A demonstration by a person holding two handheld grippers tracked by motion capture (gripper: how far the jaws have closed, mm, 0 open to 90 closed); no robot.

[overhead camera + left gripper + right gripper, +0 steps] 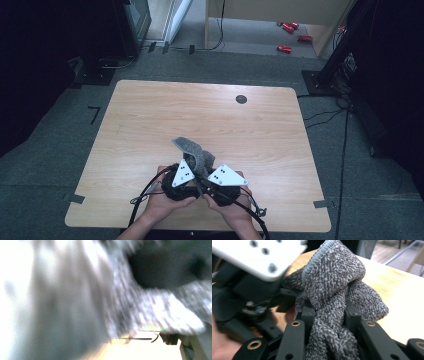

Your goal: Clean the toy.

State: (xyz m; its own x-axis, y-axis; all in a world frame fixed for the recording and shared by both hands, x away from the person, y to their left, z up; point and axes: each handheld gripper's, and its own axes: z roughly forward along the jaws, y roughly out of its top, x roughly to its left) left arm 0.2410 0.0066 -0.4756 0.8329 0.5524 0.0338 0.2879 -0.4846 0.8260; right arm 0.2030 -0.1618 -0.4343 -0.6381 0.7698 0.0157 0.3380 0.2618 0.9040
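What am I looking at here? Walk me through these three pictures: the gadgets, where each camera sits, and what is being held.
There is no robot arm here. A person stands at a wooden table and holds a hand-operated pair of tongs in each hand: the left tongs and the right tongs. Each carries a pale three-cornered plate on top and trails a black cable.

The high view comes from a fixed camera above the person's side, looking down on the table. The other two pictures come from small cameras riding on the tongs themselves.

In the right gripper view, two black jaws are closed on a grey knitted sock, which bunches up between them. The left gripper view is blurred, with the same grey knit pressed close to the lens, so its grip cannot be judged. The table also has a small dark round cable hole.
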